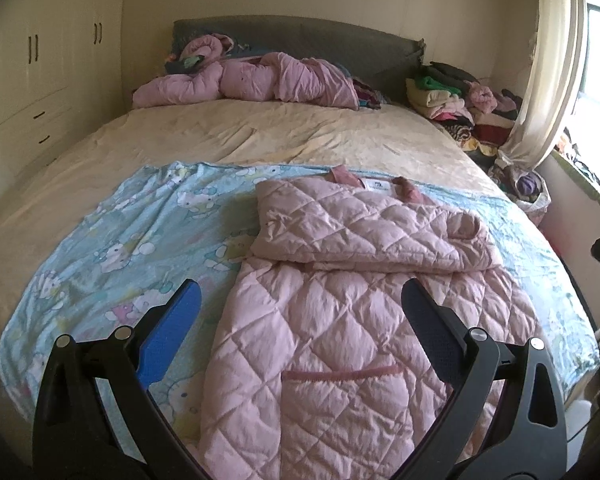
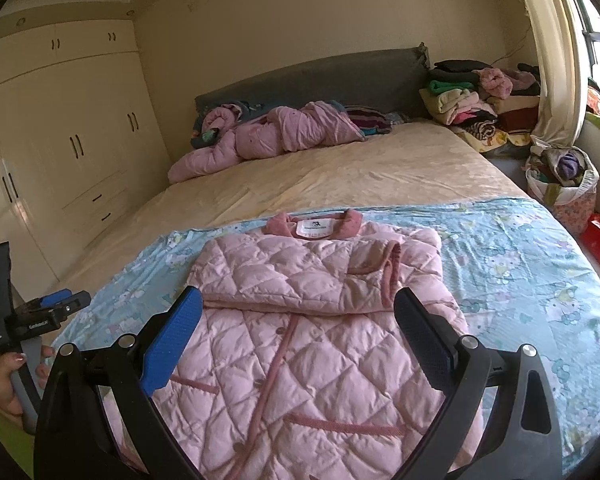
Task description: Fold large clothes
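Left wrist view: pink quilted coat (image 1: 340,320) lies flat on the blue printed sheet (image 1: 112,240) at the bed's foot edge, sleeves folded across the chest. Left gripper (image 1: 300,320) and right gripper (image 2: 296,332) hover wide apart, empty. Coat looks puffy, light, soft and likely springy; best grip is the hem corners.

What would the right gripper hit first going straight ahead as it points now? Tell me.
Most likely the pink quilted jacket. The right gripper is open, aimed at the jacket's front below the folded-over sleeves. Its height above the fabric is unclear, so it might reach the sleeve fold first.
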`<state>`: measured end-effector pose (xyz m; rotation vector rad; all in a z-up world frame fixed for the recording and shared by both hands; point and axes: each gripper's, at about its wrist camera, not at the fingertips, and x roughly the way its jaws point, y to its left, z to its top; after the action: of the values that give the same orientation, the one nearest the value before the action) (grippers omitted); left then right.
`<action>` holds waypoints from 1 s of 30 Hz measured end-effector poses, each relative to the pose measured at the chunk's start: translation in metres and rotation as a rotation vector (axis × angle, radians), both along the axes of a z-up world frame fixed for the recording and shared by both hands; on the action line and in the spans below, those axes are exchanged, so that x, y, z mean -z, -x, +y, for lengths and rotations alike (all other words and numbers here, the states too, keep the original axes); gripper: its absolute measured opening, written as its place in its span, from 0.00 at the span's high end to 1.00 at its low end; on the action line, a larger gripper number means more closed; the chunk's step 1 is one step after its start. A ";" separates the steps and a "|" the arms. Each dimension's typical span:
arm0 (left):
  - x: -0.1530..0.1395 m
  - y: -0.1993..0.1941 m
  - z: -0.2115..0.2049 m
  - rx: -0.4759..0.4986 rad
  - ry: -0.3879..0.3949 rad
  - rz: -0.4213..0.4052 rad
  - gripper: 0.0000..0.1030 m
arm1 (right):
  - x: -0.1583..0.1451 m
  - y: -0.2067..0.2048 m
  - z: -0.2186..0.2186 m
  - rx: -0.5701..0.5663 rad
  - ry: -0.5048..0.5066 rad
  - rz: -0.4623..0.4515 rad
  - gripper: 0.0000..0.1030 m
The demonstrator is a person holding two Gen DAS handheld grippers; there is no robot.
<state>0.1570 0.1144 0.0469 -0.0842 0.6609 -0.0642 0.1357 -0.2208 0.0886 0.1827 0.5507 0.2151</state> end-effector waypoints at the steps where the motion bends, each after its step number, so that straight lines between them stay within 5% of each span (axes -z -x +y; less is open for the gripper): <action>1: 0.003 0.002 0.000 -0.002 -0.005 0.005 0.09 | 0.002 0.003 -0.002 0.002 0.003 0.004 0.07; 30: 0.078 0.036 -0.004 -0.028 -0.105 0.139 0.09 | 0.067 0.038 -0.051 0.041 0.047 0.143 0.07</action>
<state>0.1213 0.1106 -0.0314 0.0038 0.8005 0.0033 0.0975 -0.2717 0.0215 0.1644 0.6924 0.1493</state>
